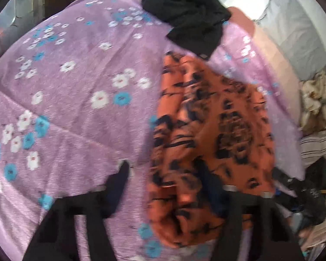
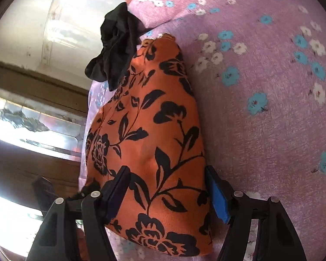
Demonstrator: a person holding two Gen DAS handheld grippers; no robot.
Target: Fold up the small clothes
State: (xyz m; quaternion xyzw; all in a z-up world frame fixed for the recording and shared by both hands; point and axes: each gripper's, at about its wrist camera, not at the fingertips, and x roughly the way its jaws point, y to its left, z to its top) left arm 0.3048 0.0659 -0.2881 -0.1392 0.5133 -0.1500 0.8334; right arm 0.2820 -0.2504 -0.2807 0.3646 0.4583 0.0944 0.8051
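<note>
Currently the work concerns an orange garment with a black floral print (image 2: 154, 143), lying in a bunched, roughly folded heap on a bed covered by a purple floral sheet (image 2: 271, 119). In the right wrist view the right tongs (image 2: 167, 187) stand open, their two fingers set either side of the garment's near end; the cloth fills the gap between them, but the pads show no pinch on it, so I judge this as straddling, not gripping. In the left wrist view, which is motion-blurred, the left tongs (image 1: 173, 184) also stand apart, one finger over bare sheet at 7 o'clock and the other largely masked by the orange cloth at 5 o'clock; whether that finger touches fabric cannot be told. A crumpled black garment (image 1: 189, 21) lies at 12 o'clock of the orange piece, touching or overlapping its far end, unfolded. Bedding and clutter sit at the 3 o'clock edge of the left view, too indistinct to identify. My judgement: the step in hand is a fold or tidy of the orange piece, partway through the task, with the black item outstanding. The next move calls for closing on a definite edge or corner instead of a thick bunch, and keeping the layers aligned so the fold does not slump.
</note>
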